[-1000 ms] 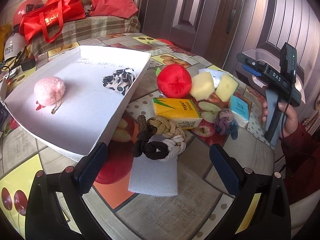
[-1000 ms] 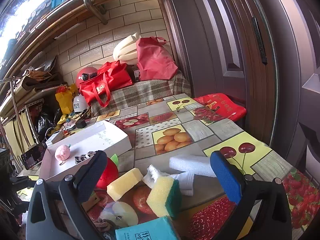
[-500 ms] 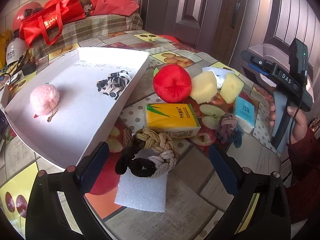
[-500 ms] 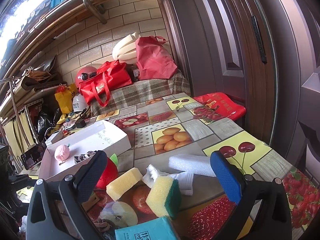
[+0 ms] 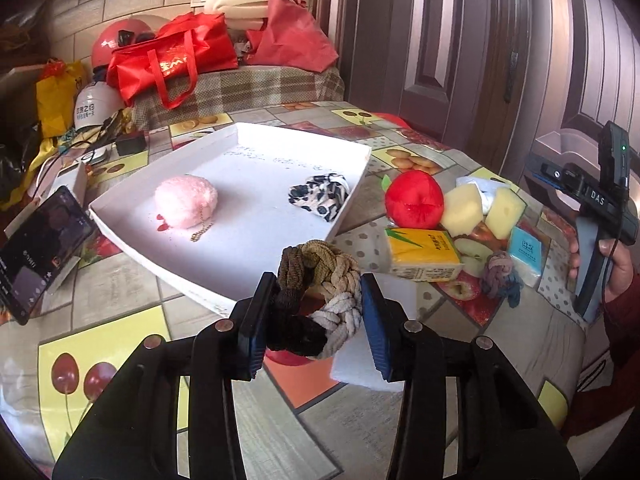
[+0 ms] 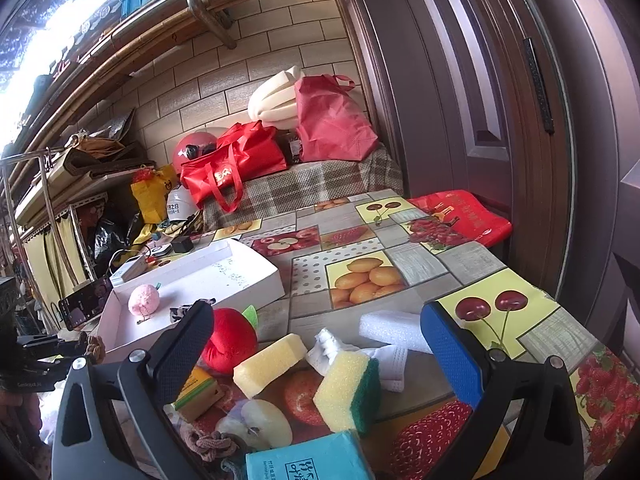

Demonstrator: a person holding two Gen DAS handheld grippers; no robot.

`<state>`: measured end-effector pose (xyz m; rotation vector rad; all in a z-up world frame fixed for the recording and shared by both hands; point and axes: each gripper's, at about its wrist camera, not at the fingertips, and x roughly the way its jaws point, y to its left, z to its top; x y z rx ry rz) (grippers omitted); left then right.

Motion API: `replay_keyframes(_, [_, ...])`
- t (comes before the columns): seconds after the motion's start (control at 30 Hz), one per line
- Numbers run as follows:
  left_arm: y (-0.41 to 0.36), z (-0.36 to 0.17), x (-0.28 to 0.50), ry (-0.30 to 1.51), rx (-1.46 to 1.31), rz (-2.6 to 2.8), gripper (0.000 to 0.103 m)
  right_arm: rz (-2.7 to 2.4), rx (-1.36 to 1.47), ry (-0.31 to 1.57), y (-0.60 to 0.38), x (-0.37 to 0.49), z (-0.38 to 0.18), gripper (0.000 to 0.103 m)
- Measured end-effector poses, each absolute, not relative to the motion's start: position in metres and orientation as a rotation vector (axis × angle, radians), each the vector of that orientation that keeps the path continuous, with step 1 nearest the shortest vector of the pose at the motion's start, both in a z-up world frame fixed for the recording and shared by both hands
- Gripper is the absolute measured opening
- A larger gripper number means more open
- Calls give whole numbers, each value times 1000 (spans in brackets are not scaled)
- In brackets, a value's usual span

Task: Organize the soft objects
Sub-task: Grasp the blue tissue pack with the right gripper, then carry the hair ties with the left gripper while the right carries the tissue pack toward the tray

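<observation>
Braided rope knot (image 5: 316,296), tan, black and cream, now pinched between closing left gripper (image 5: 314,320) pads, lifted off foam sheet (image 5: 360,364) beside white tray (image 5: 352,200) near edge; earlier jaws wide, knot lying flat. Probably tray-bound. Long axis up-and-away, tan end toward tray. Right gripper (image 6: 316,344) wide open, empty, above sponges (image 6: 348,392).

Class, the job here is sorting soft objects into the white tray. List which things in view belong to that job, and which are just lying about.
Belongs to the job:
- braided rope bundle, the closing left hand-held gripper around it
- white tray
- pink pompom
- red plush apple
- yellow sponges

Lying about:
- phone
- red bag
- white helmet
</observation>
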<state>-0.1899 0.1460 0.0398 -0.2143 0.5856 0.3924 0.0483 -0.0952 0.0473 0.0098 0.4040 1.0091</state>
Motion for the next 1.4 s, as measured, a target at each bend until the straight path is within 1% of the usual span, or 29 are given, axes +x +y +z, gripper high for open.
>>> replay_keyframes(0.17, [176,38,-221,467,-345,508,41,1031,-204,632,-96,53,25,103])
replay_keyframes(0.23, [179,40,-227,419,-354,540,41,1044,-271,684,-97,47,14,103])
replay_keyframes(0.4, [170,43,-226,402,-295,555,41,1100,-306,675,-93,32,9,103])
replay_keyframes(0.63, [162,43,-221,418,-231,554,41,1088,-446,695,-73,25,-3,101])
replay_keyframes(0.67, [162,43,-221,416,-233,554,41,1094,-451,704,-72,26,-4,94])
replay_keyframes(0.7, [162,43,-220,415,-236,554,41,1100,-459,715,-72,26,-5,85])
replay_keyframes(0.77, [162,43,-220,415,-239,554,41,1100,-471,737,-72,28,-9,75])
replay_keyframes(0.9, [163,43,-221,411,-238,556,41,1092,-457,727,-79,30,-7,73])
replay_keyframes(1.0, [163,44,-226,387,-237,573,41,1078,-326,648,-95,32,16,73])
replay_keyframes(1.1, [164,46,-230,361,-237,589,41,1096,-151,434,-113,20,57,73])
replay_keyframes(1.2, [160,48,-233,334,-215,613,41,1078,-13,245,-120,7,79,73])
replay_keyframes(1.3, [153,53,-237,302,-180,629,42,1035,5,190,-108,5,74,73])
replay_keyframes(1.4, [151,54,-239,292,-169,644,41,1010,-3,231,-94,10,57,73])
